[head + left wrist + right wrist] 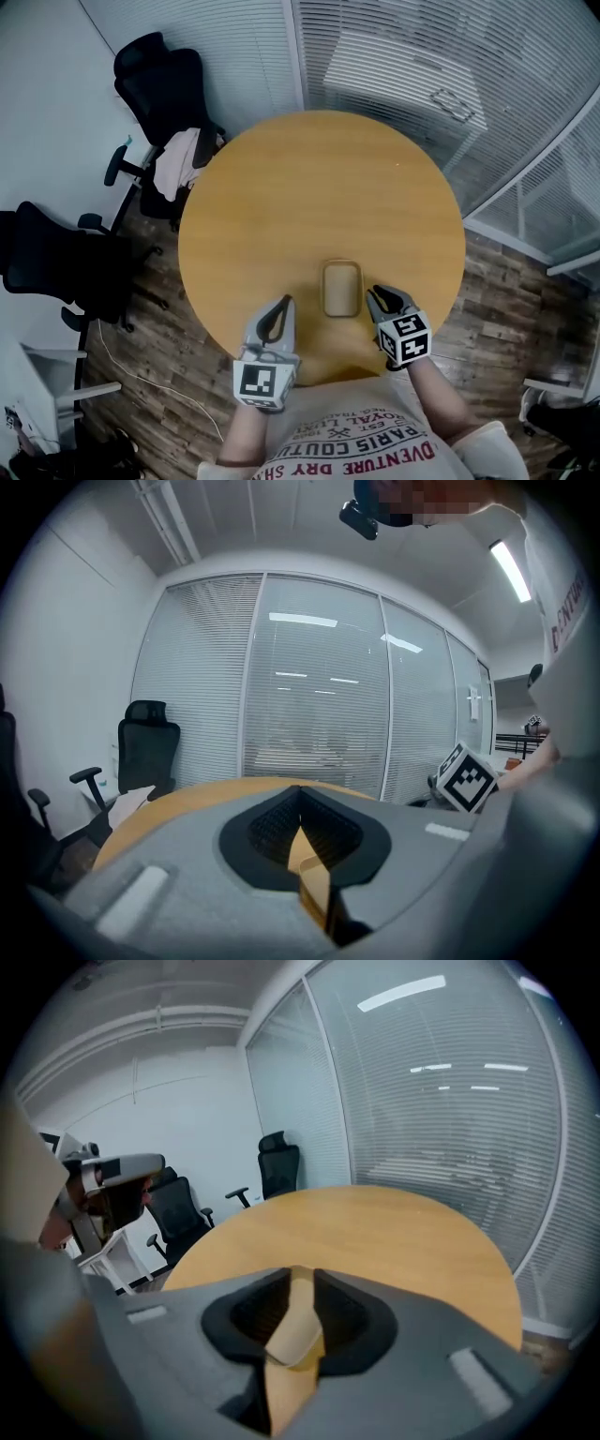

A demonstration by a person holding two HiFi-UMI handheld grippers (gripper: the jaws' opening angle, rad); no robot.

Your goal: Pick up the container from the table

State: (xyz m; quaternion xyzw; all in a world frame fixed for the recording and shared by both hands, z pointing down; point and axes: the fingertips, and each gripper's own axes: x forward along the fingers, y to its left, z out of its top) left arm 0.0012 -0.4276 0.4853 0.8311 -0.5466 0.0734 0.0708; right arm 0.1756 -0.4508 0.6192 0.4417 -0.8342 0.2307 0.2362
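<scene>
A single round wooden table (319, 187) stood on a dark plank floor (159, 375). Glass walls hung with slatted blinds (422, 66) closed the room off beyond the table's far and right sides, and a plain white wall ran past its left side.

Only one thing lay on the table: a tan, round-cornered rectangular container (341, 289), shallow and open-topped. It sat flat near the table's near edge, in front of the person.

Two black office chairs stood off the table's left side, one (161, 80) by the far-left edge and one (56, 262) further out. The nearer chair had a pale garment (176, 161) draped on it. One white cable (141, 380) trailed over the floor left of the table.

There were two grippers, each carrying one marker cube. The left gripper (284, 302) (300, 794) hung over the table's near edge, to the left of the container and apart from it, with its fingertips together. The right gripper (374, 293) (298, 1274) was just beside the container's right side. Its fingers were narrowly apart and clamped on nothing. A tan, round-edged shape showed through that gap, and whether it was the container's corner could not be told.
</scene>
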